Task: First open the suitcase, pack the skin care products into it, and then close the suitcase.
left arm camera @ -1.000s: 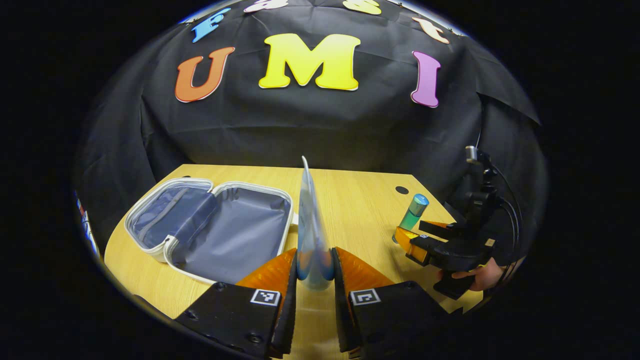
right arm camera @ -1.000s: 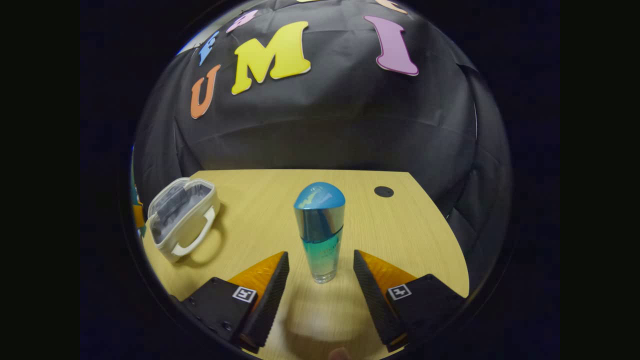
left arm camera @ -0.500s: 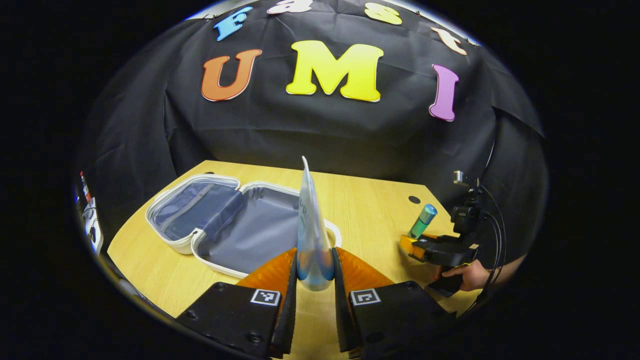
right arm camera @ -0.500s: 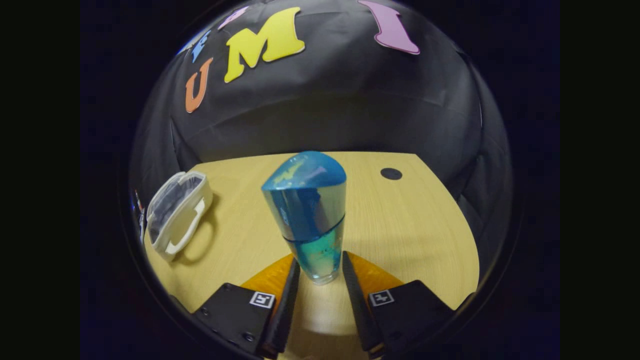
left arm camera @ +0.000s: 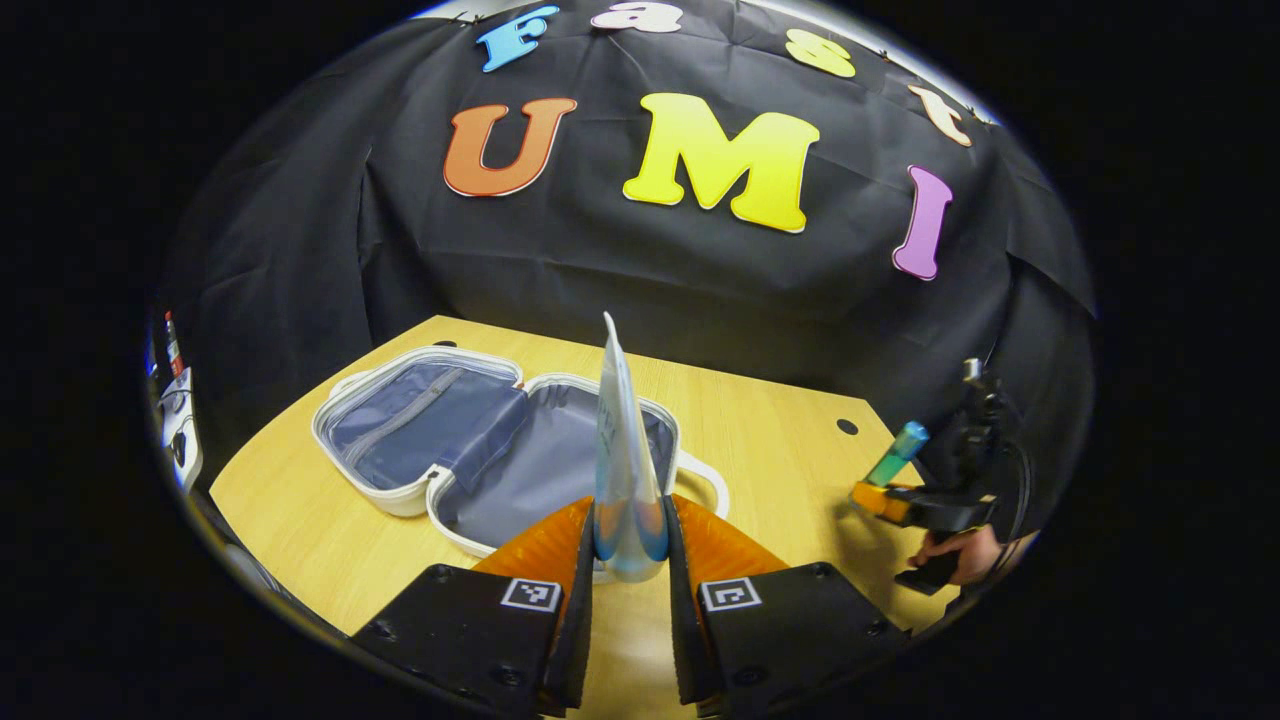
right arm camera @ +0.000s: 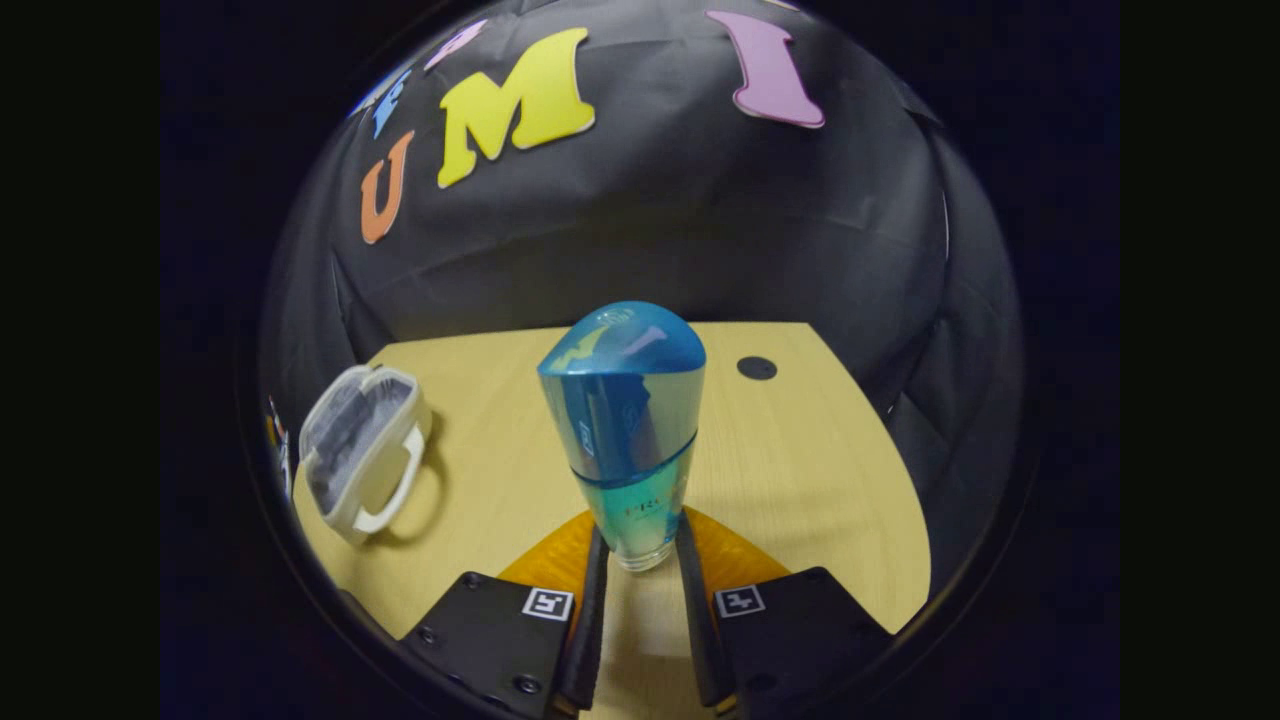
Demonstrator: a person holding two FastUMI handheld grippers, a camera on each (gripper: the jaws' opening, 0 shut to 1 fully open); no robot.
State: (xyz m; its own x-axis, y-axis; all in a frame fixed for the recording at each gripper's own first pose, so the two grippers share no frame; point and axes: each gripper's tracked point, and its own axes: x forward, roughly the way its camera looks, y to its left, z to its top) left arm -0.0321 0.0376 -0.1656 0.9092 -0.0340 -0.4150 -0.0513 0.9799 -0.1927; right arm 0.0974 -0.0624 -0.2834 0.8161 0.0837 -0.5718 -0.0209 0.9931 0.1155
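Left gripper (left arm camera: 630, 535) clamped on pale flat tube (left arm camera: 622, 450), its base hidden, beside open white grey-lined suitcase (left arm camera: 470, 450), right gripper (right arm camera: 640, 550) pinching blue-capped clear bottle (right arm camera: 625, 430).

Hand-held gripper (left arm camera: 628, 545) clamping tube (left arm camera: 622, 450), suitcase (left arm camera: 480, 450) open

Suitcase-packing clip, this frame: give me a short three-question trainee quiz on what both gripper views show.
1. True or false: the suitcase lies open on the table.
2. What does the right gripper hold? A) a blue-capped bottle B) a flat pouch C) nothing
3. Fill in: the left gripper has its jaws pressed on a flat ______, held upright.

Key
1. True; its grey lining shows in the left gripper view.
2. A; the blue-capped bottle stands between both jaws.
3. pouch
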